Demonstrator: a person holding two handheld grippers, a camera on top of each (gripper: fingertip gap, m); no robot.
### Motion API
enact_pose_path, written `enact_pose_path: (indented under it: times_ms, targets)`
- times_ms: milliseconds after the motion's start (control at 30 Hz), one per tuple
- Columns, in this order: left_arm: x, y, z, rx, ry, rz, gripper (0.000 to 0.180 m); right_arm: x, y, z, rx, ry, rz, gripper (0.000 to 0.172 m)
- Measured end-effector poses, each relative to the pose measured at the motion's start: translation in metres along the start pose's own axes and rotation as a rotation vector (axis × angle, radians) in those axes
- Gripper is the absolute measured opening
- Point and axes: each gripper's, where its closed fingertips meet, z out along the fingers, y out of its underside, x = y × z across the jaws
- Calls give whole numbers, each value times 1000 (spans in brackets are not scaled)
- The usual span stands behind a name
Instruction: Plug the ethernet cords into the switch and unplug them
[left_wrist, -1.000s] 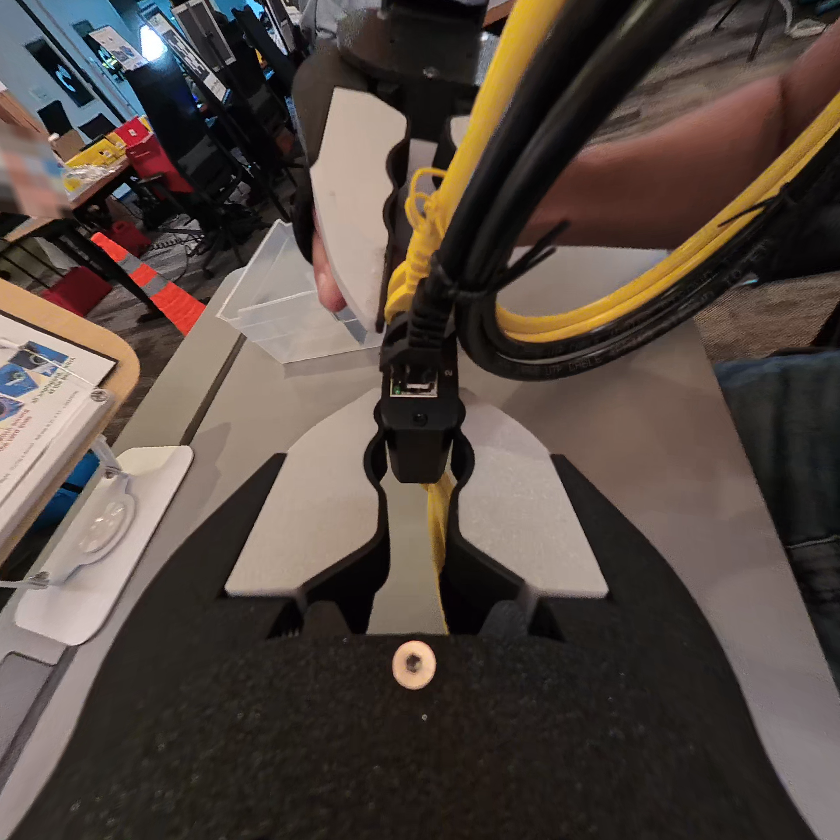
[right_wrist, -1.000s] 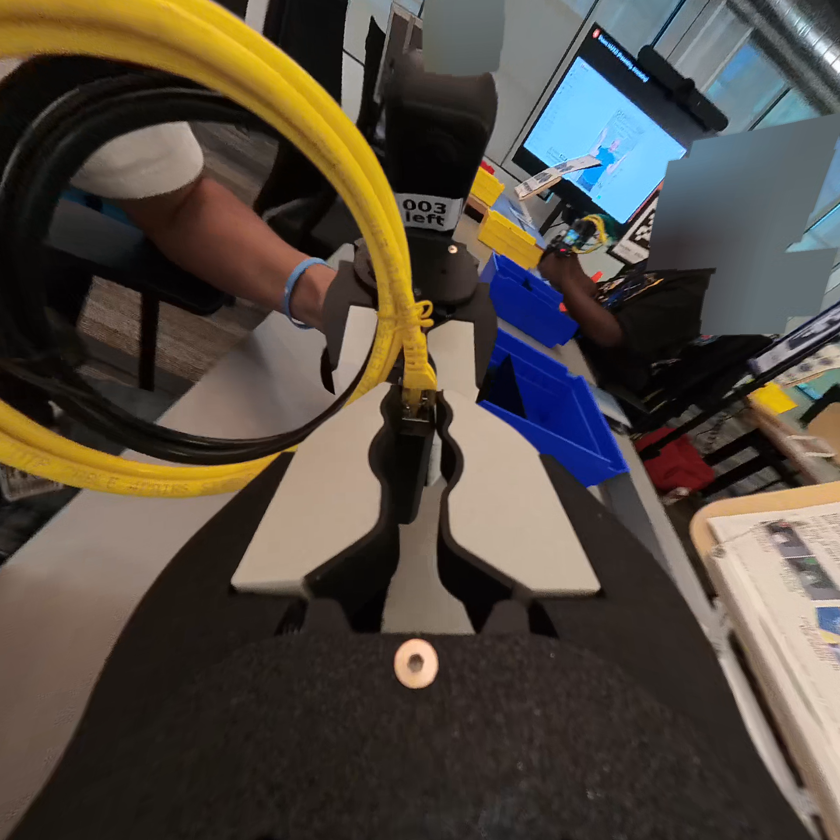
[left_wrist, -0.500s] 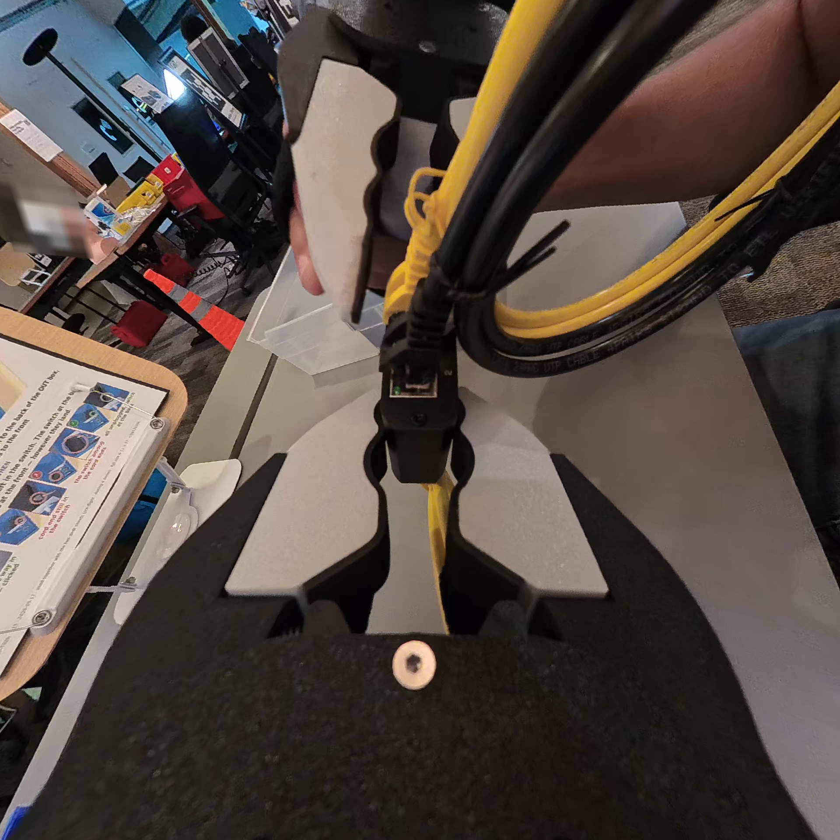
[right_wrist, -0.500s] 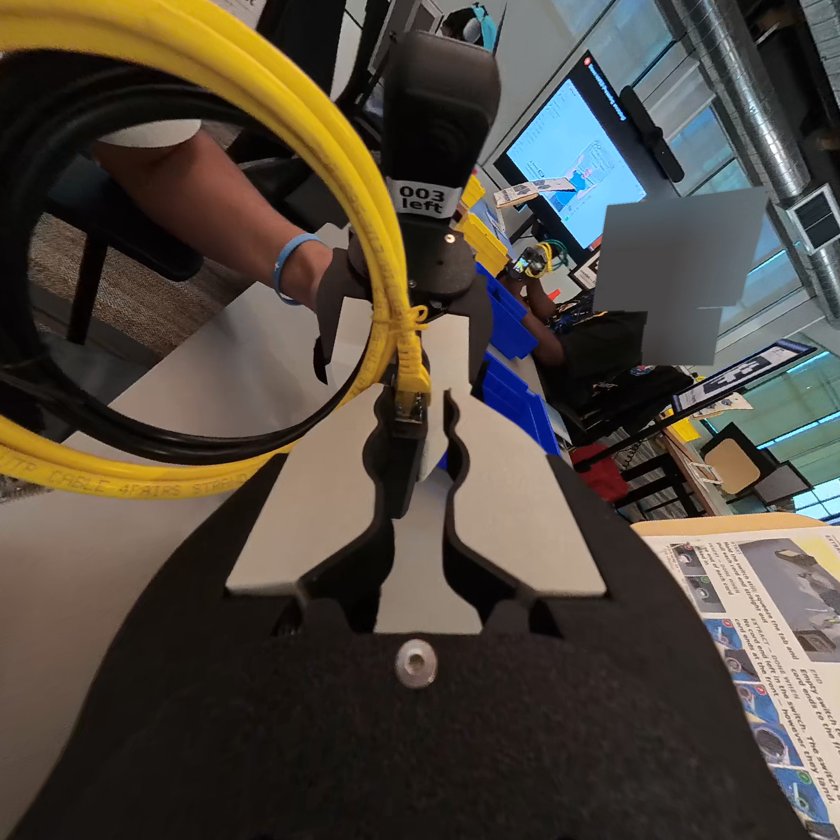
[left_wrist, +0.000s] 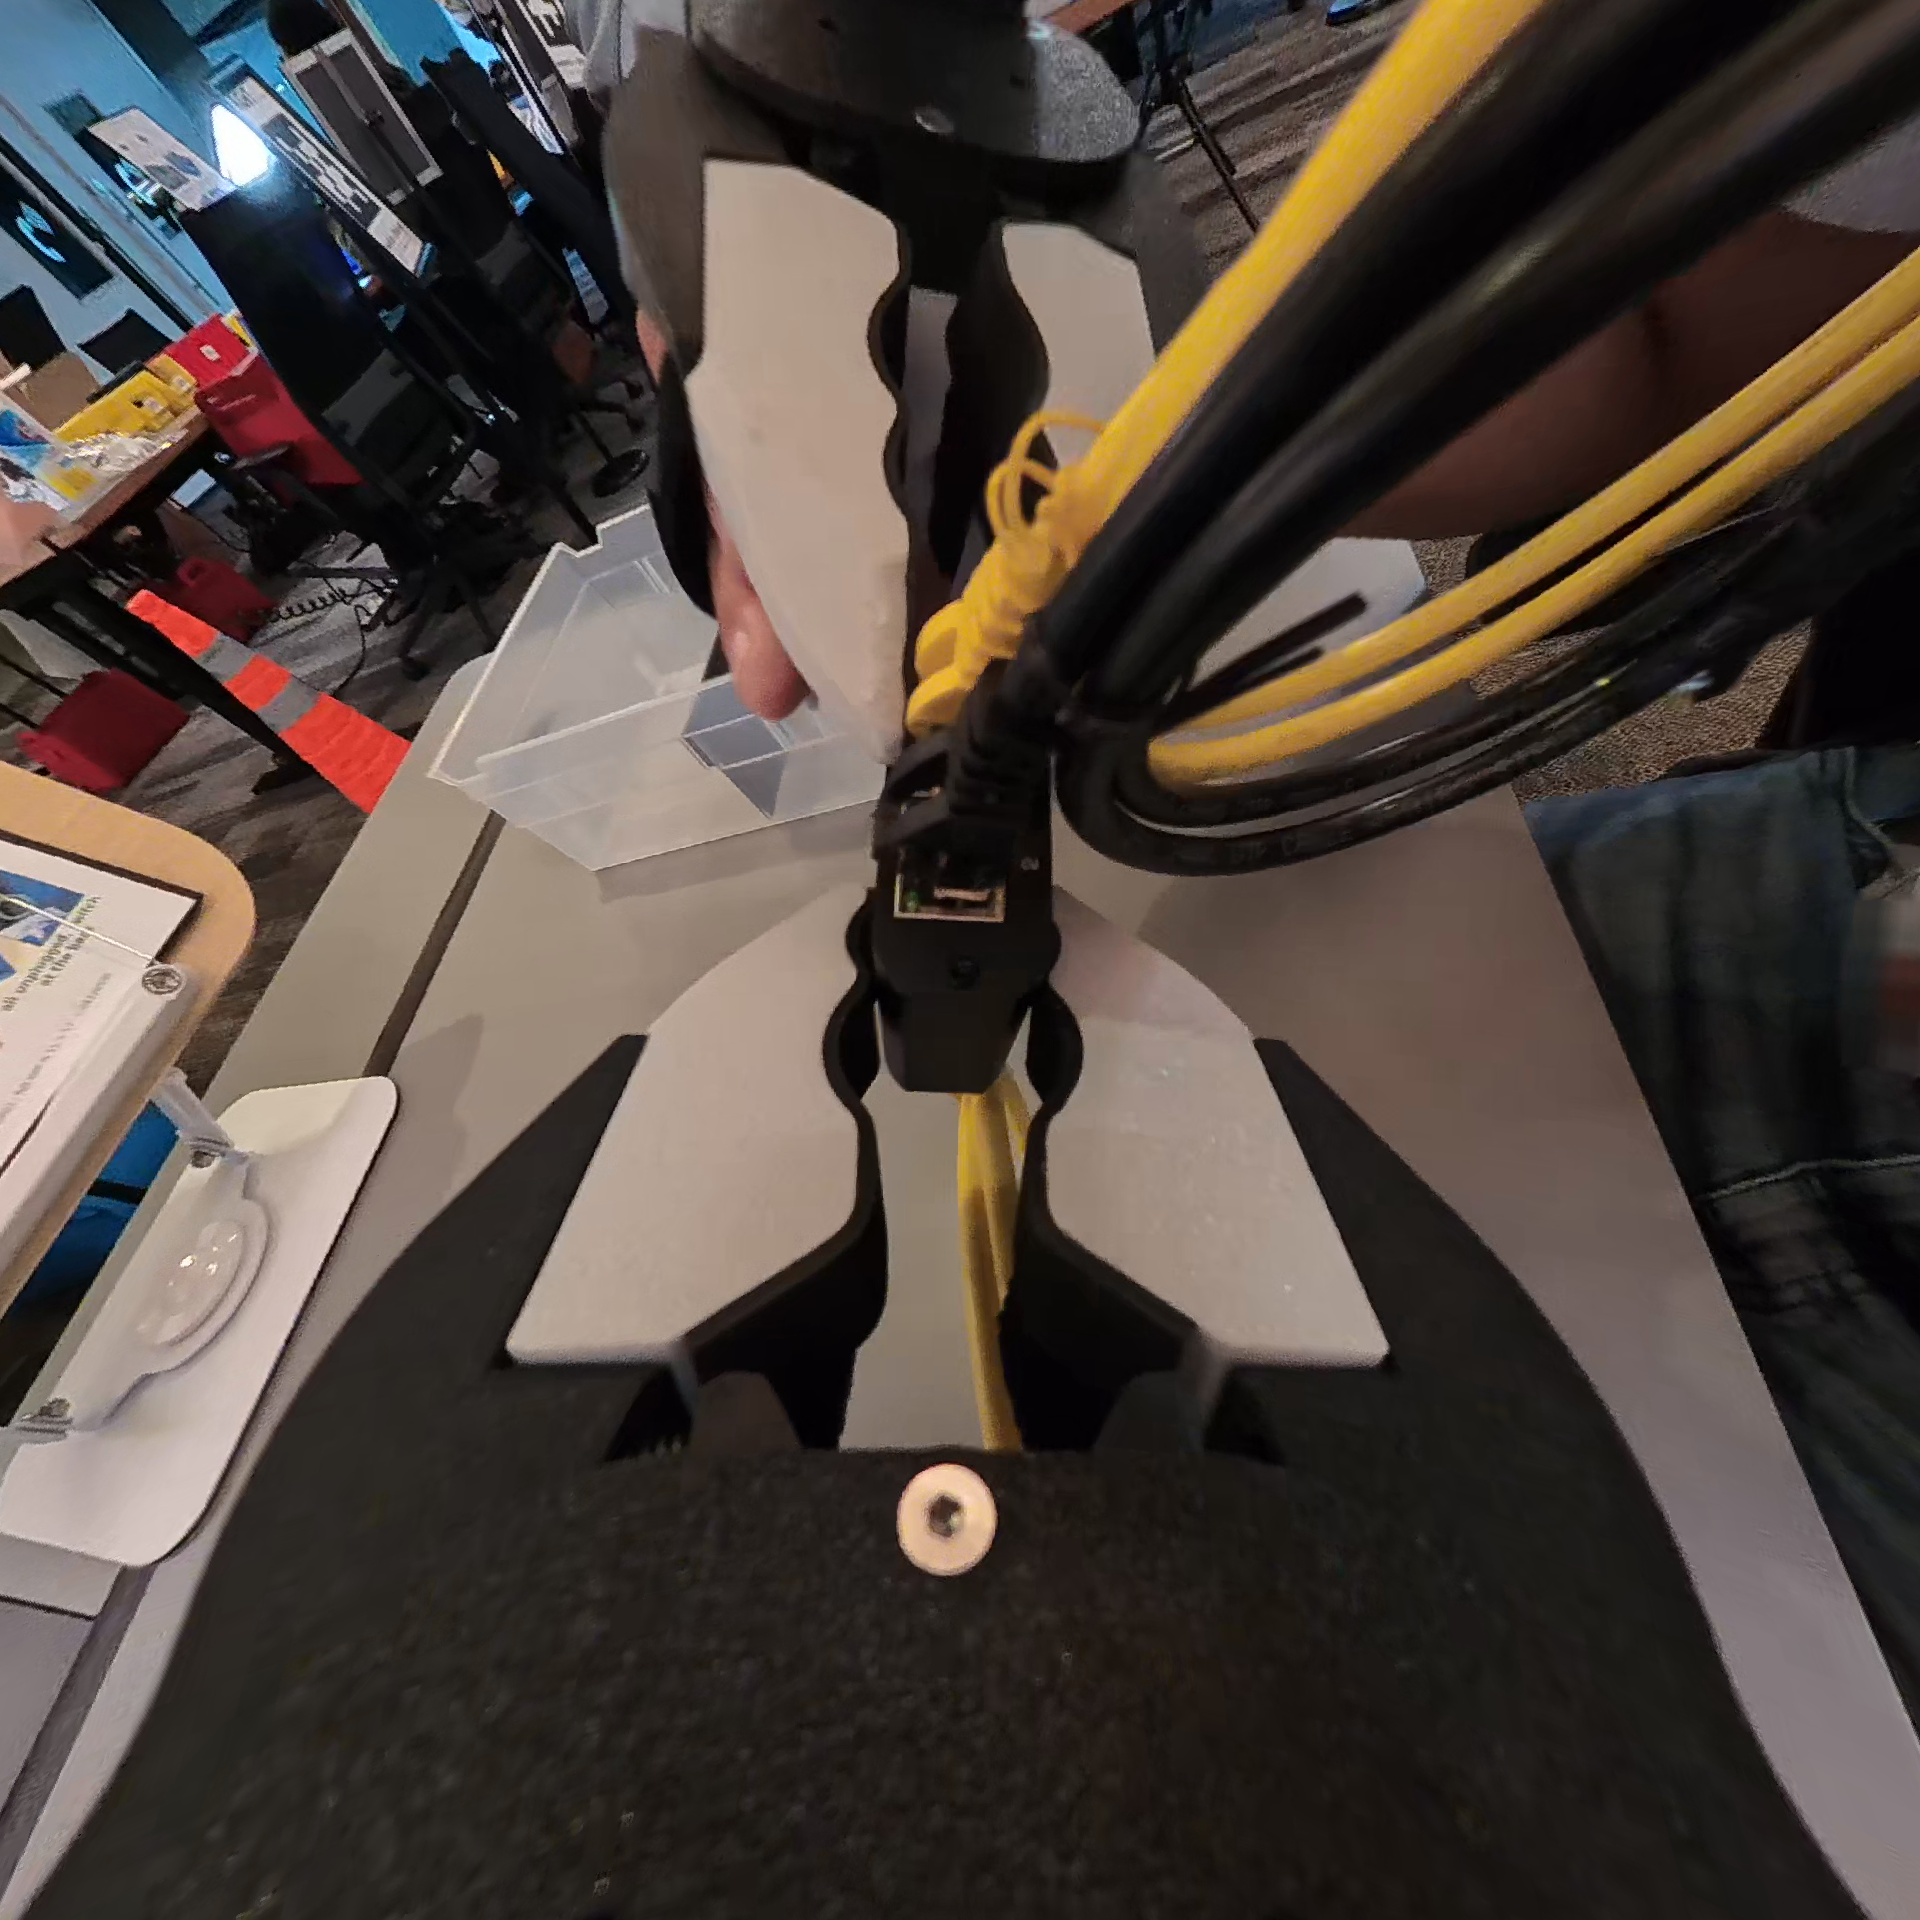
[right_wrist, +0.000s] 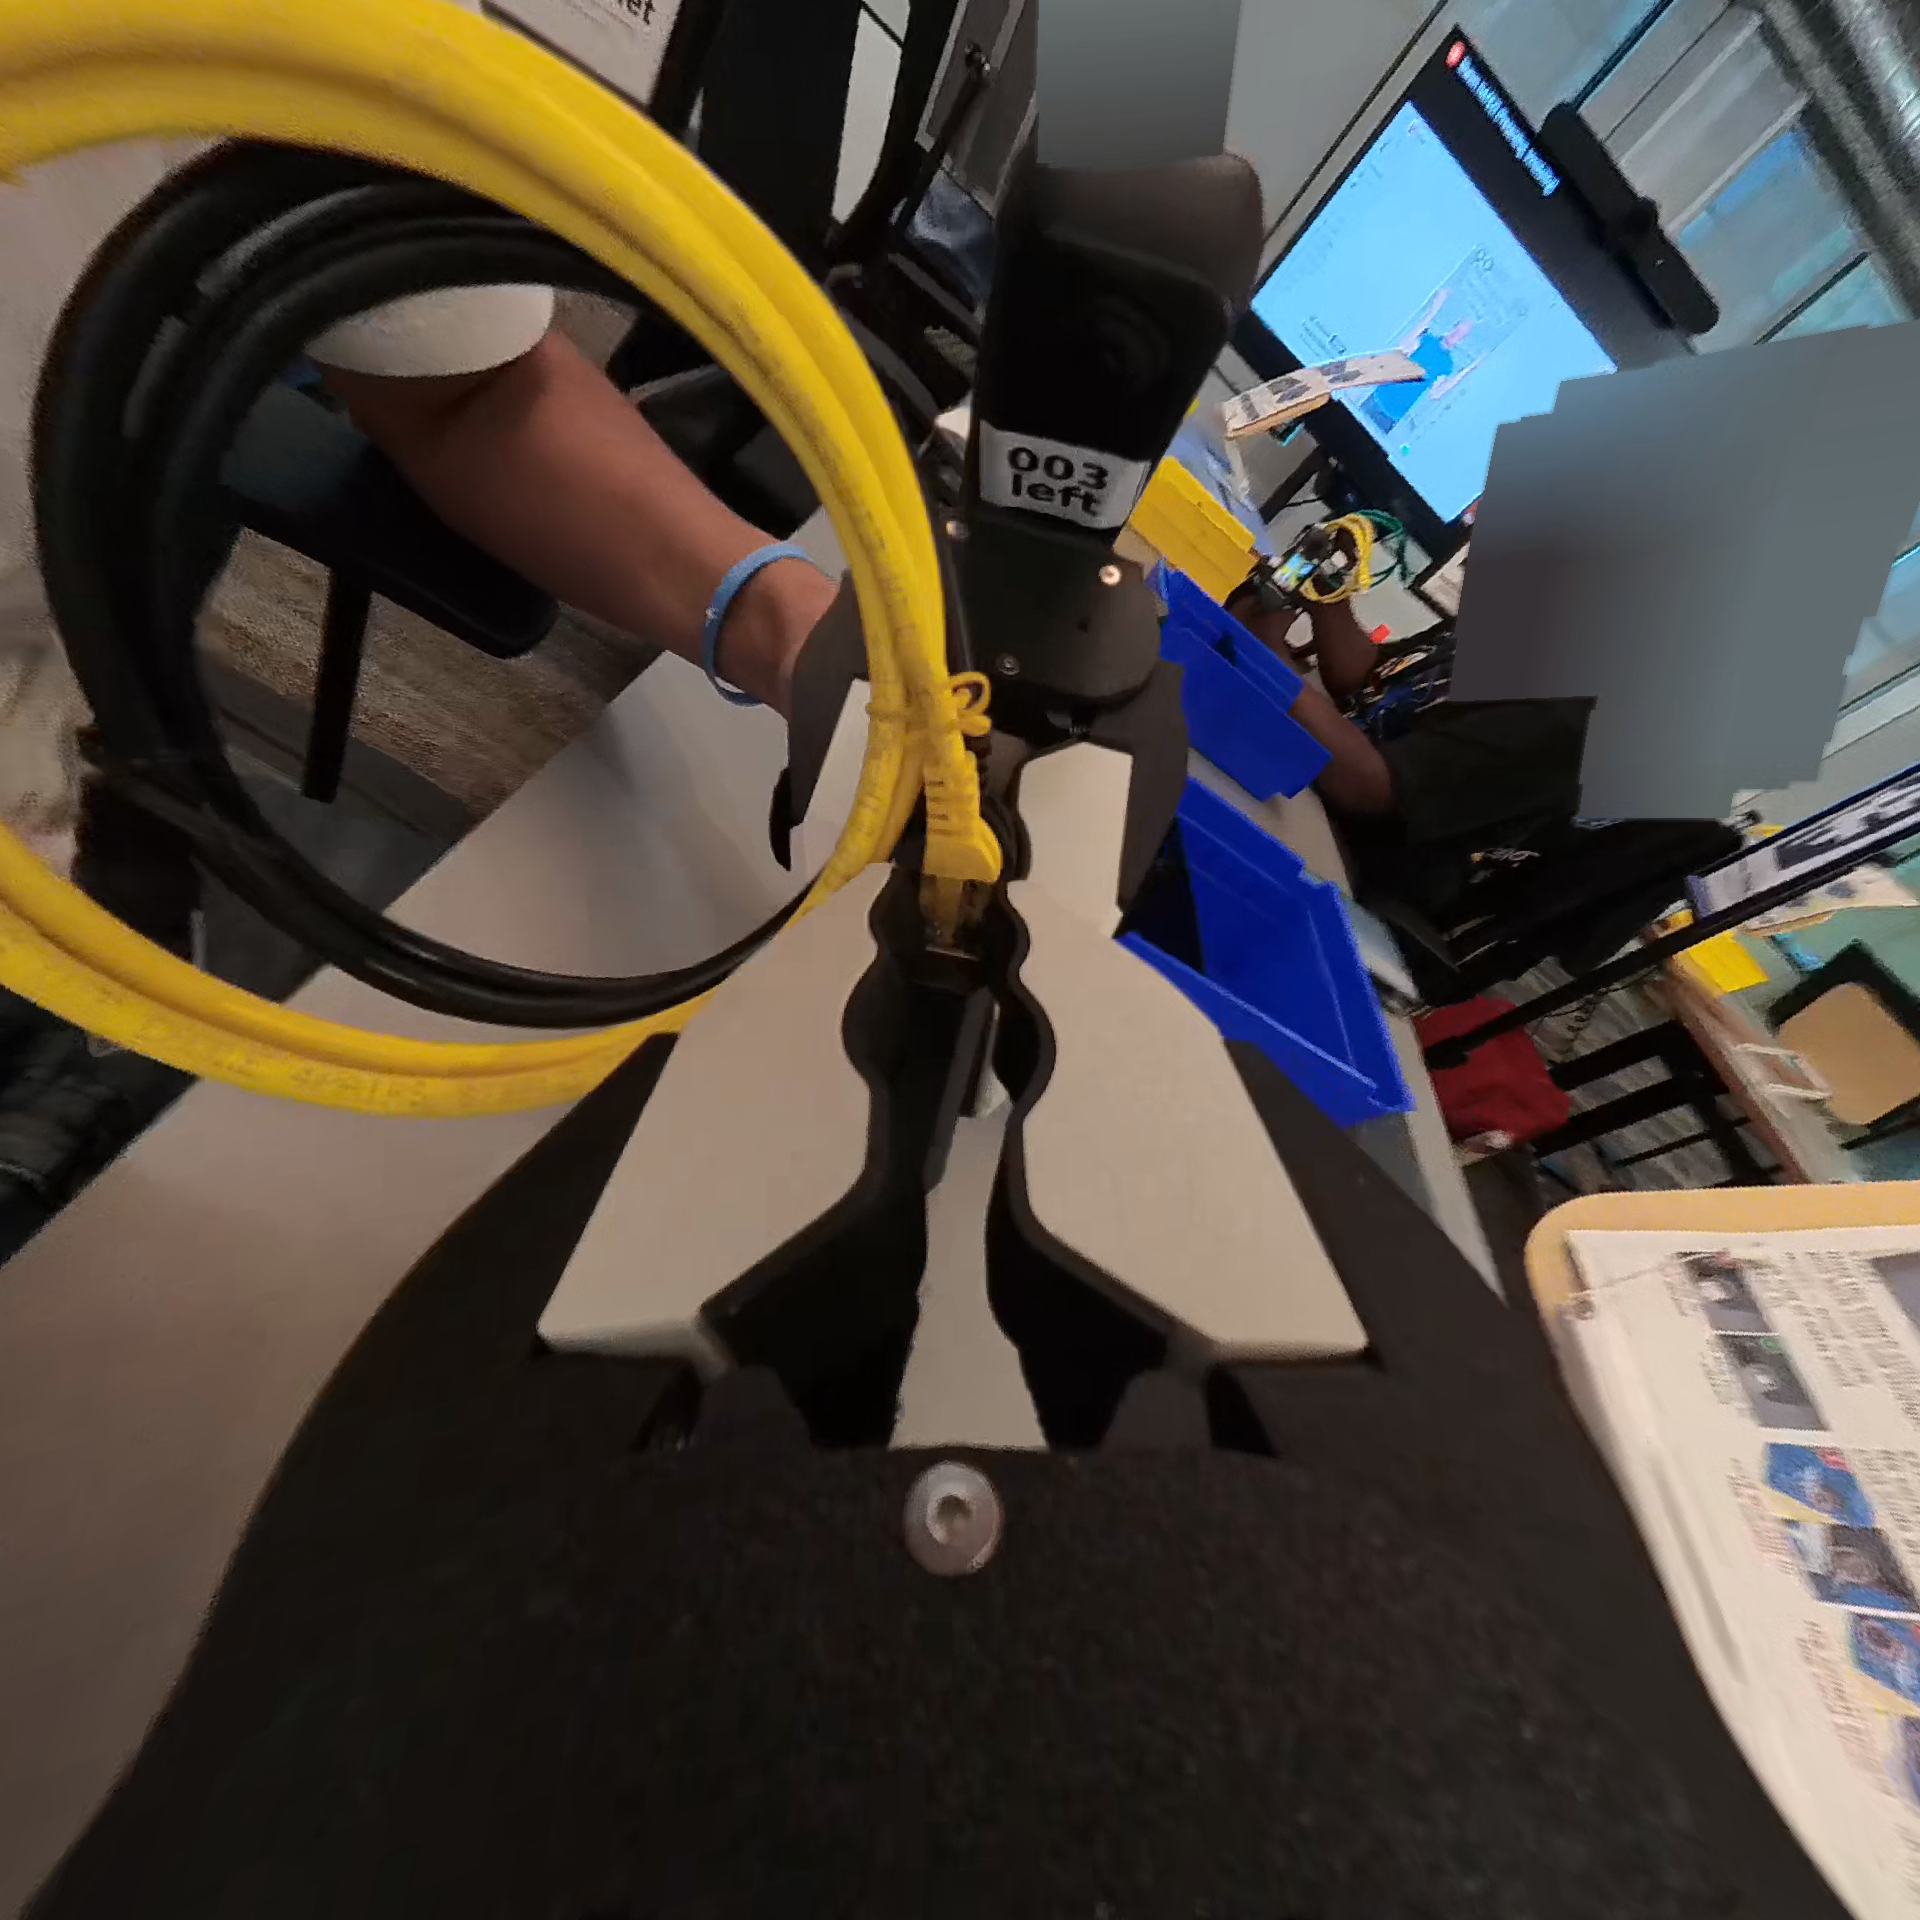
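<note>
My left gripper (left_wrist: 956, 935) is shut on a small black switch (left_wrist: 961, 987) and holds it above the grey table. A black cord's plug (left_wrist: 940, 800) sits in a port on the switch's top face. The yellow cord's boot (left_wrist: 961, 634) comes down just behind it. My right gripper (right_wrist: 951, 914) meets the left one tip to tip, its fingers closed on the yellow plug (right_wrist: 951, 894) where it enters the switch (right_wrist: 940, 1029). One right finger (left_wrist: 800, 468) shows in the left wrist view. Coils of yellow cord (right_wrist: 623, 208) and black cord (right_wrist: 416, 966) hang at the left.
A clear plastic bin (left_wrist: 644, 748) stands at the table's far end in the left wrist view. Blue bins (right_wrist: 1278, 956) line the right side of the table (right_wrist: 520, 831). A printed sheet on a wooden board (right_wrist: 1766, 1455) lies nearby. A person's arm (right_wrist: 582, 488) reaches in. Across from one pair of fingers to the other is roughly 5 centimetres.
The right fingers opened a little around the yellow plug, then came together on it once more. The left gripper kept its hold on the switch. Both grippers shifted and tilted slightly.
</note>
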Motion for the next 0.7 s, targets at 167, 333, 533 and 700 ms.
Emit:
enact_pose_path:
  times_ms: [167,333,533,700]
  targets:
    - [-1,-2,1,-2,-12,14,24,1,0,-1,24,-17,60,11]
    - [-9,-3,-2,-8,-56,-2,24,10,-2,-2,35,20,45,12]
    - [-35,18,-11,-174,-288,157,24,31,16,-21,-149,163,-54,24]
    - [-66,38,-23,-439,-568,381,24,70,22,-64,-221,292,323,15]
